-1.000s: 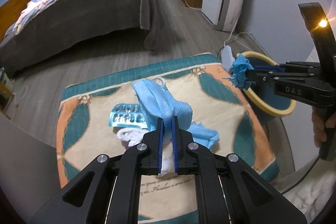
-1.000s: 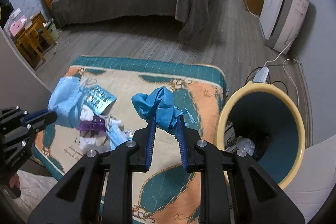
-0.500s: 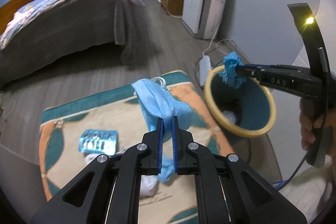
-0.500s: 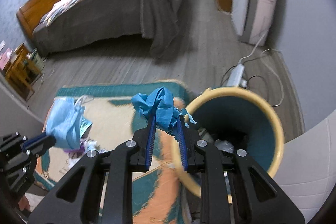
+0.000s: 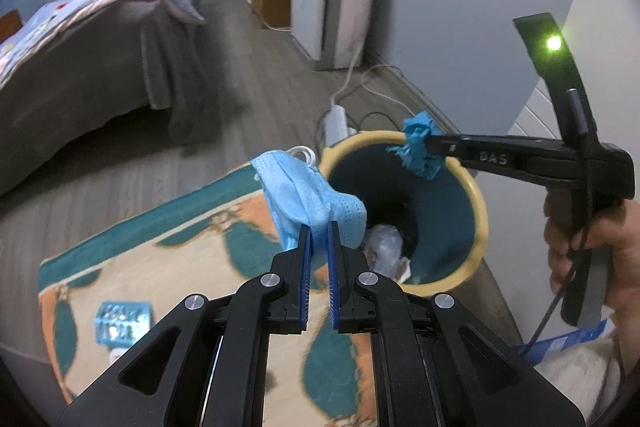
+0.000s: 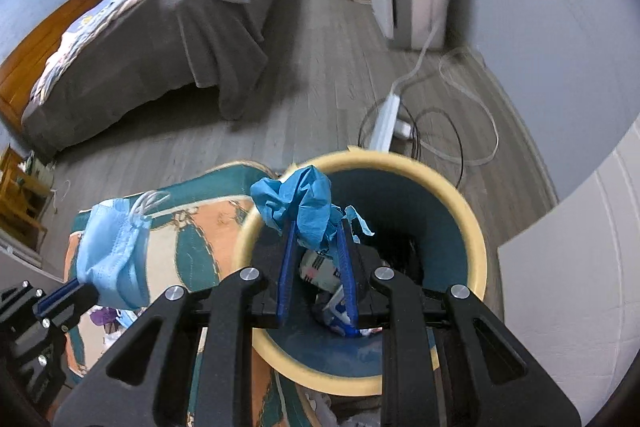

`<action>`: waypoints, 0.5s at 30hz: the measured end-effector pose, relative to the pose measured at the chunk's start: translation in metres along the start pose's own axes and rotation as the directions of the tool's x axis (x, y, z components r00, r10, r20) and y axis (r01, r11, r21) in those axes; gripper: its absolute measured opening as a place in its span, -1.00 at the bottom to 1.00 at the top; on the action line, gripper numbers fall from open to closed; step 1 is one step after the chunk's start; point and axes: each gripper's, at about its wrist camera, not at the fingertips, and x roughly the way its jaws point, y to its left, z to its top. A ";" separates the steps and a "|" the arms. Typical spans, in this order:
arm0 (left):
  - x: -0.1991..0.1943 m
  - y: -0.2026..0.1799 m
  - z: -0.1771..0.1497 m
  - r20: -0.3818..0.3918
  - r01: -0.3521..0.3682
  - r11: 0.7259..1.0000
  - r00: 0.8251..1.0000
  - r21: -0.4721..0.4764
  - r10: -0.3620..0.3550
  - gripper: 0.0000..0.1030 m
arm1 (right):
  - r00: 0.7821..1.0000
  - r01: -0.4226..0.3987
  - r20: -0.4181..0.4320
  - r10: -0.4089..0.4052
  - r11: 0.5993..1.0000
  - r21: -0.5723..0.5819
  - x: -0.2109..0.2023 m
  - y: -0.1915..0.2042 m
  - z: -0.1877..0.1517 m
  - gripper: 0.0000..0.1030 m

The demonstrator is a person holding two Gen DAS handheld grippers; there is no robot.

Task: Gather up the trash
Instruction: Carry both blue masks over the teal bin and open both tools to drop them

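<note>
Right wrist view: the right gripper (image 6: 314,239) is clamped on a crumpled blue glove (image 6: 298,203), held directly over the mouth of the yellow-rimmed bin (image 6: 474,247), which already has some wrappers at the bottom. The left gripper (image 5: 318,239) is pinched tight on a pale blue face mask (image 5: 308,195) by its lower edge, hanging over the patterned rug (image 5: 192,255) just beside the bin's near rim.

Both pieces look very light and limp. The glove bunches into a wad and should fall freely once released, though thin material like this may cling to the ribbed pads. The mask is soft pleated fabric that droops; its white ear loops (image 6: 148,203) could snag on a finger, so a grip on the fabric body is the safer hold. A blister pack (image 5: 122,321) lies on the rug, blurred here; it is probably stiff, flat and slick, best taken by an edge.
</note>
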 end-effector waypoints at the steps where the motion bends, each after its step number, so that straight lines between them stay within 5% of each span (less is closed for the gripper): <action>1: 0.006 -0.004 0.002 -0.012 0.018 1.000 1.000 -0.003 -0.018 -0.83 | 1.000 -0.003 -0.010 0.003 1.000 0.018 0.001 -0.004 -0.001 -0.61; 11: 0.044 -0.031 0.013 -0.057 0.042 0.996 0.998 0.083 -0.037 -0.83 | 0.999 0.026 -0.035 -0.023 0.997 0.068 0.005 -0.019 -0.004 -0.61; 15: 0.045 -0.033 0.014 -0.037 0.043 0.994 0.999 0.096 -0.040 -0.59 | 0.999 0.047 -0.030 -0.045 0.997 0.067 0.006 -0.018 -0.002 -0.58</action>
